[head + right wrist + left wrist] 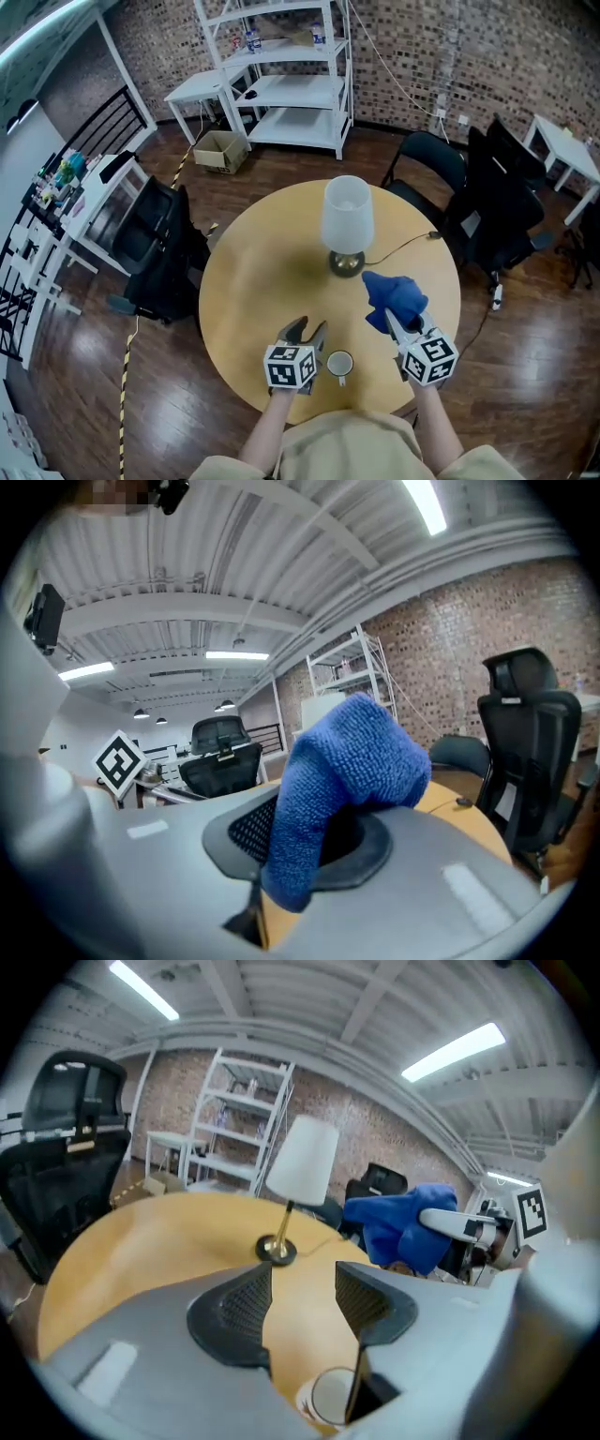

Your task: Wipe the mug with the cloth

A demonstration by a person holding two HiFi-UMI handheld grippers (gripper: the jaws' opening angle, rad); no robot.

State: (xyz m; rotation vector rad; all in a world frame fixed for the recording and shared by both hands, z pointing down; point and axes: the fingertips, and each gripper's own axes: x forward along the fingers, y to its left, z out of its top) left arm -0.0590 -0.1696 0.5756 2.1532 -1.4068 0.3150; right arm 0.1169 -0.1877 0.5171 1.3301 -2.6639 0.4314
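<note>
A small white mug (339,364) stands upright near the front edge of the round wooden table (262,272), just right of my left gripper (306,329). In the left gripper view the mug (333,1396) sits low, partly behind the right-hand jaw. My left gripper (302,1290) is open, with only bare table between its jaws. A blue cloth (395,294) is bunched in my right gripper (395,324), which is shut on it, to the right of the mug and apart from it. In the right gripper view the cloth (347,761) hides most of the jaws.
A table lamp (347,225) with a white shade stands mid-table, its cord running off to the right. Black office chairs (159,253) (497,206) flank the table. White shelving (291,75) stands at the back wall.
</note>
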